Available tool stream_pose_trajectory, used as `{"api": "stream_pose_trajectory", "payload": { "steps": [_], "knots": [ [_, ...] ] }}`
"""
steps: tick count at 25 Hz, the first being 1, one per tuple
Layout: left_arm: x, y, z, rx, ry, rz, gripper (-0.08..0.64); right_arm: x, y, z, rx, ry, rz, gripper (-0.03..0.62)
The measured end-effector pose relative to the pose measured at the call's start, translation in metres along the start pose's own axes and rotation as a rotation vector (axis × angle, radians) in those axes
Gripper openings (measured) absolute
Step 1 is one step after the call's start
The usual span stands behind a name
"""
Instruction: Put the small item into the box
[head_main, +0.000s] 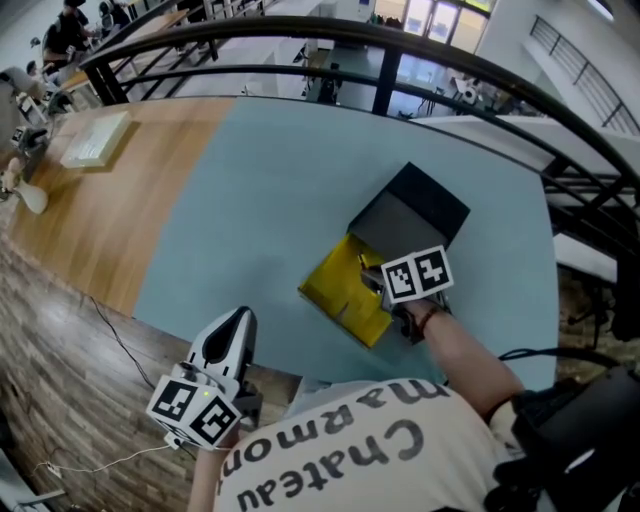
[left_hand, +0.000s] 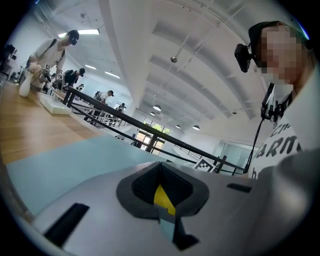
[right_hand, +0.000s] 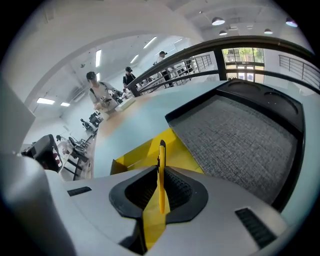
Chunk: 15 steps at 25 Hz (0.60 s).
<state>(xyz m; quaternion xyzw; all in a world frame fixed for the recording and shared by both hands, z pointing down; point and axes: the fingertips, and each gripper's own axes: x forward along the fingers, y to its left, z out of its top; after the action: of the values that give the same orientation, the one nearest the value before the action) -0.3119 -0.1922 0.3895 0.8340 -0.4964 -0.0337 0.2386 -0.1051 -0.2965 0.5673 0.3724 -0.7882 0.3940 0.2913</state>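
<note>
— Is the small item put into the box (head_main: 345, 295)?

— Not yet. No small item can be seen. The yellow box is open on the right of the table (head_main: 260, 180). Its flap (right_hand: 161, 160) is pinched by the right gripper (right_hand: 161, 187). The left gripper (left_hand: 160, 187), near left, is closed on nothing.

— Any words?

— "Chateau Marmon" can be read on the shirt (head_main: 340, 455).

Open box (head_main: 345, 295) on blue table (head_main: 270, 190)

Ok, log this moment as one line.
right gripper: jaws shut on yellow box flap | left gripper: jaws shut, empty, away from box | small item: not seen
</note>
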Motion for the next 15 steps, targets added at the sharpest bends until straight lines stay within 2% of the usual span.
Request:
{"api": "stream_pose_trajectory", "payload": {
  "steps": [8, 15],
  "knots": [
    [0.008, 0.001, 0.003, 0.002, -0.001, -0.006, 0.005, 0.019, -0.005, -0.007, -0.012, 0.105, -0.087, 0.063],
    [0.005, 0.002, -0.001, -0.005, 0.005, 0.004, 0.005, 0.029, -0.003, -0.015, 0.044, 0.165, -0.083, 0.063]
  ]
}}
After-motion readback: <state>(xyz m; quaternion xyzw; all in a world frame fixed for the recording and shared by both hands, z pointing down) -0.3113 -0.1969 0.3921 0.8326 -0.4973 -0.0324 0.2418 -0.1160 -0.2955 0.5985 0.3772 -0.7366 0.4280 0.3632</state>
